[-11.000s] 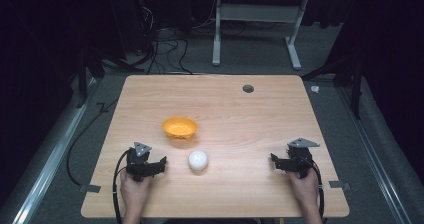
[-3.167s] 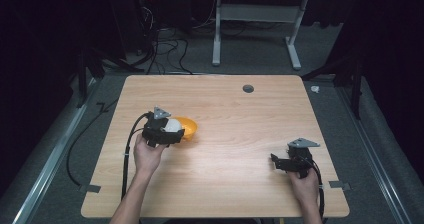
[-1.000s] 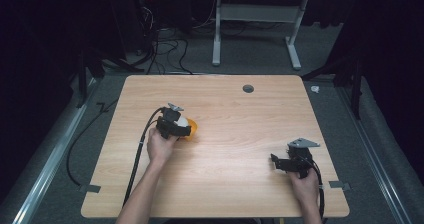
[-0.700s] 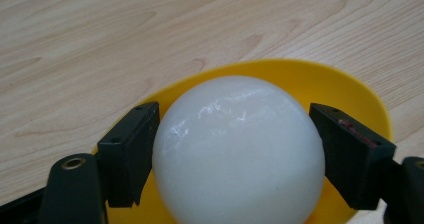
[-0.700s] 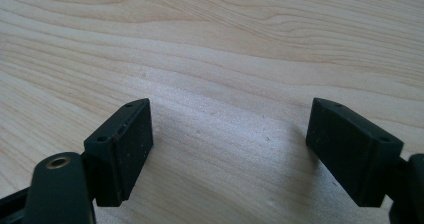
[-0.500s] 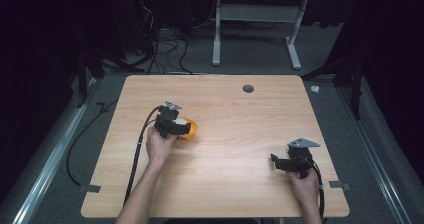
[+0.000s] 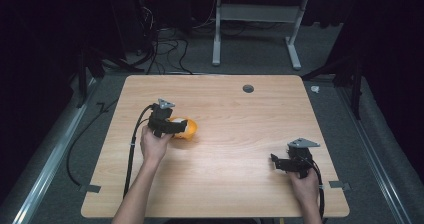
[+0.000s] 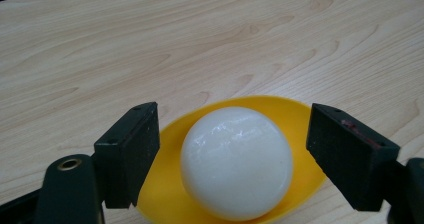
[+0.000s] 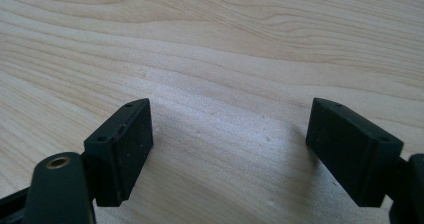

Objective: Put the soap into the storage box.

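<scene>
A glossy white ball (image 8: 236, 164) rests inside a small yellow bowl (image 8: 295, 114). My left gripper (image 8: 234, 121) is open around the ball, with a gap between each black jaw and the ball. In the high view the left gripper (image 7: 172, 125) sits over the left side of the yellow bowl (image 7: 189, 129), left of the table's middle. My right gripper (image 7: 277, 163) rests near the table's front right, open, with bare wood between its jaws (image 9: 227, 119).
The wooden table (image 7: 240, 184) has a round cable hole (image 7: 248, 88) at the back. A black cable (image 7: 131, 154) trails from the left gripper toward the front edge. Table legs and loose cables stand on the floor behind.
The ball lay on the table in front of the bowl 11 s ago and now lies in the bowl. The left gripper has eased slightly leftward over the last second. The right gripper has stayed still.
</scene>
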`<state>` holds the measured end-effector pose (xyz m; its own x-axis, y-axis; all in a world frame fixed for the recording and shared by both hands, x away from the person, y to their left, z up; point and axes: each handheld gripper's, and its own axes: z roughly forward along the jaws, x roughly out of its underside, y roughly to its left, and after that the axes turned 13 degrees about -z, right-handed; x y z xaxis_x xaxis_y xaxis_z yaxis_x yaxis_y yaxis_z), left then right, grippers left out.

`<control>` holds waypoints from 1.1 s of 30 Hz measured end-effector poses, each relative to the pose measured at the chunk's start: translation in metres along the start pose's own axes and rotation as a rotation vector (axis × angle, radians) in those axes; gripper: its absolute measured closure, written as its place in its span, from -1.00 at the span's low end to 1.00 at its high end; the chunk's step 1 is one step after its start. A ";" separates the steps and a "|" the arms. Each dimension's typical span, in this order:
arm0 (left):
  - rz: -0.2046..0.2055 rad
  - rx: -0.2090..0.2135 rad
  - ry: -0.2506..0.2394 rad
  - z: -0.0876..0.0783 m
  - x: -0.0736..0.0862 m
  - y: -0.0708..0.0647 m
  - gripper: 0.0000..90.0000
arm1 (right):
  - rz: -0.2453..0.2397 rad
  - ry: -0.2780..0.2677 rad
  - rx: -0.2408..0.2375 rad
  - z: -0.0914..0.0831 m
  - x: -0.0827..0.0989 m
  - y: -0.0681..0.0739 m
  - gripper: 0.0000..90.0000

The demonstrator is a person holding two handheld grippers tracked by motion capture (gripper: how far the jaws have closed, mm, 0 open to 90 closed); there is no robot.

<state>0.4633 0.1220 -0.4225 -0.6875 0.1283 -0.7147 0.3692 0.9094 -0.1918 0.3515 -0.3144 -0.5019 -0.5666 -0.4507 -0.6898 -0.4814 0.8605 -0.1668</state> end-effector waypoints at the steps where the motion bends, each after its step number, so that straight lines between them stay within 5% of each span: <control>1: -0.001 0.004 -0.003 -0.002 0.000 0.000 -0.51 | -0.003 -0.001 0.001 0.000 0.000 0.000 -0.56; 33: -0.026 0.047 -0.066 -0.048 0.013 0.004 -0.51 | -0.004 0.000 0.001 0.000 0.000 0.000 -0.56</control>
<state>0.4256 0.1468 -0.4002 -0.6548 0.0773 -0.7518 0.3816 0.8924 -0.2407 0.3516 -0.3143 -0.5020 -0.5648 -0.4539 -0.6892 -0.4826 0.8591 -0.1703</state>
